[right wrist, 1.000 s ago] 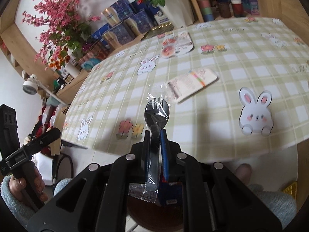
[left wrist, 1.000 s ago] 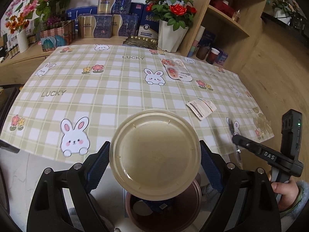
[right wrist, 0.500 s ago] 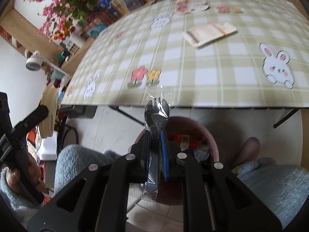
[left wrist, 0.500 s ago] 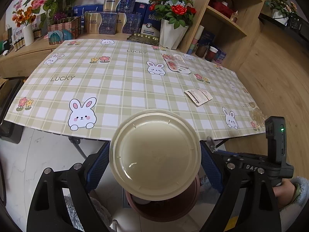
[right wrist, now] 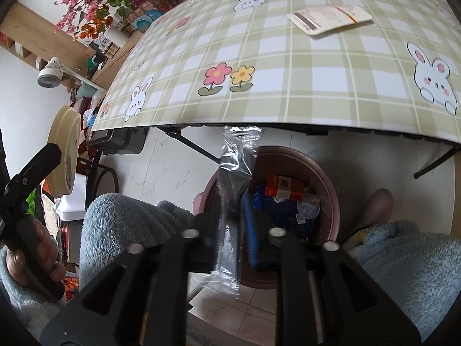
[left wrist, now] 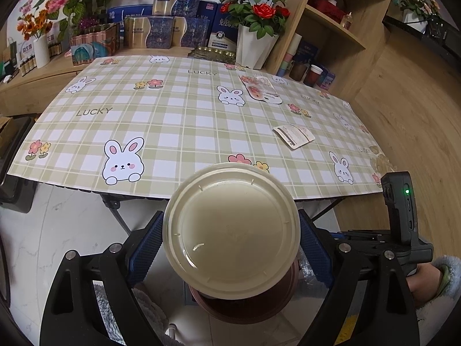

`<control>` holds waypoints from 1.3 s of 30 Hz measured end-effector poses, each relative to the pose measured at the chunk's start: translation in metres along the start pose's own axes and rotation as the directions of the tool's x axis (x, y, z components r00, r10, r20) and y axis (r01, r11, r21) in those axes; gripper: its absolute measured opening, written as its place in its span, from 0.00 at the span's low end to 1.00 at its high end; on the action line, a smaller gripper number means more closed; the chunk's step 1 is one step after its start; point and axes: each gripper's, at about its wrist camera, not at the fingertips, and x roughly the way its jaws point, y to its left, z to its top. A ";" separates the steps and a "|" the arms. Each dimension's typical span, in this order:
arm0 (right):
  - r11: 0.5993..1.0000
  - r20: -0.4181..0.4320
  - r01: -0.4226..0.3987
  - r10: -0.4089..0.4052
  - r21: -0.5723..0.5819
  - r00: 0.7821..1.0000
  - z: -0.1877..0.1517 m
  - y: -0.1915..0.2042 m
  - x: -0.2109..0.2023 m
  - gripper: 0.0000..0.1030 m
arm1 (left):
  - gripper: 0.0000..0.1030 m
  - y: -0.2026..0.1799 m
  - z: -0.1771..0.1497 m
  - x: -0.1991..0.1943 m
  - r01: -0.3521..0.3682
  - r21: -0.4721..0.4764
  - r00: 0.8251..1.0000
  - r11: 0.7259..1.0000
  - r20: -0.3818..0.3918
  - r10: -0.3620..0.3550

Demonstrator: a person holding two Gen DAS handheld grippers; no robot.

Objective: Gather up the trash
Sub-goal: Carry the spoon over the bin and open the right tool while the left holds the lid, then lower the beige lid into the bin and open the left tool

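Note:
My left gripper (left wrist: 232,242) is shut on a round beige plastic lid (left wrist: 232,230), held flat just above the brown trash bin (left wrist: 245,307) on the floor. My right gripper (right wrist: 234,213) is shut on a black plastic fork in a clear wrapper (right wrist: 233,178), held over the bin's left rim (right wrist: 206,190). The bin (right wrist: 331,201) holds a red carton and blue wrappers. A white paper packet (left wrist: 294,136) and a pink printed wrapper (left wrist: 260,89) lie on the checked tablecloth; the packet also shows in the right wrist view (right wrist: 328,18).
The table (left wrist: 173,121) with its rabbit-pattern cloth stands beyond the bin; its folding legs (right wrist: 193,145) run under the edge. Boxes, flower pots (left wrist: 255,46) and wooden shelves (left wrist: 331,26) stand behind it. My knees in blue fleece (right wrist: 121,225) flank the bin.
Both grippers have pulled back from the table and dropped toward the floor. The fork has gone from above the tablecloth to over the bin. The lid stays held above the bin.

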 end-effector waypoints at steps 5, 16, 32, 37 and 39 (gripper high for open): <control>1.000 0.032 0.001 -0.002 0.022 0.999 0.000 -0.005 -0.008 0.40 | 0.84 -0.005 -0.001 0.003 0.004 0.010 1.000 1.000 -0.009 -0.004; 0.993 0.274 0.100 -0.114 0.068 0.955 0.010 -0.014 -0.058 0.94 | 0.84 -0.017 -0.006 0.016 0.010 0.042 0.999 0.999 -0.050 -0.008; 0.982 0.346 0.160 -0.186 0.102 0.920 0.012 -0.030 -0.074 0.94 | 0.84 -0.049 -0.025 0.047 0.039 0.127 0.988 0.991 -0.153 -0.020; 0.981 0.351 0.157 -0.186 0.110 0.918 0.011 -0.032 -0.075 0.94 | 0.84 -0.055 -0.025 0.052 0.042 0.145 0.987 0.989 -0.161 -0.019; 0.981 0.348 0.158 -0.188 0.112 0.919 0.011 -0.032 -0.075 0.94 | 0.85 -0.056 -0.025 0.053 0.045 0.147 0.987 0.988 -0.161 -0.021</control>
